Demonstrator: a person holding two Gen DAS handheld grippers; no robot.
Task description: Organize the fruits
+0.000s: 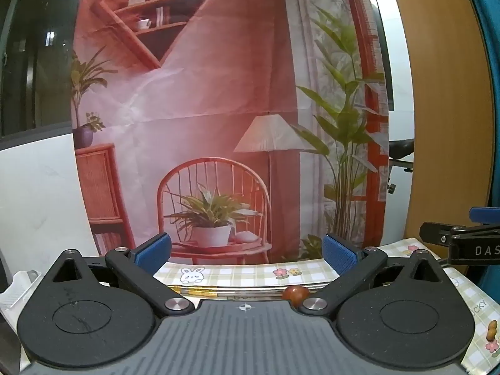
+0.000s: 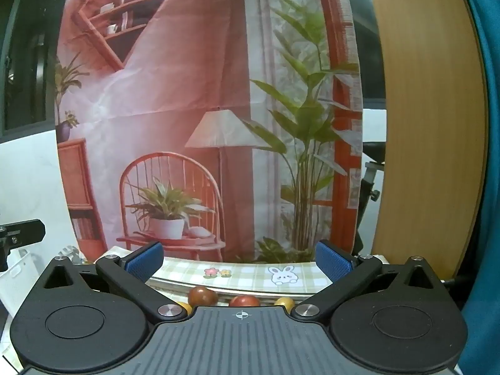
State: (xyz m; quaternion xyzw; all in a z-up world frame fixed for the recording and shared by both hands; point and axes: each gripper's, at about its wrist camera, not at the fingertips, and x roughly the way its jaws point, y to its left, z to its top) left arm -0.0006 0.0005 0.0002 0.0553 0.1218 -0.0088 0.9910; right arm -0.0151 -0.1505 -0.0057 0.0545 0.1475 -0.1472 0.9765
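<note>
Behind the bench hung a printed fabric backdrop (image 1: 218,100) of a red rattan chair, a lamp and potted plants, with a wood-grain panel (image 1: 443,93) to its right. I held both tools level and high, so each camera looked mostly at that backdrop and only grazed the green-checked tablecloth with rabbit and flower prints (image 2: 250,273). The left gripper (image 1: 247,251) had its blue-padded jaws spread wide with nothing between them; the right gripper (image 2: 239,261) stood the same, jaws apart and empty. My guess was that I kept them open and raised because no fruit had been chosen yet.

The fruit sat low, just past the tool bodies. In the right view a dark reddish-brown round fruit (image 2: 202,296), a brighter red round fruit (image 2: 244,301) and a small yellow fruit (image 2: 283,302) lay near one another beside what seemed a curved metal rim; I could not tell whether they touched. The left view showed only one reddish-brown fruit (image 1: 295,293). A white plastic crate (image 2: 14,268) stood off to the left, possibly a place for sorting.
</note>
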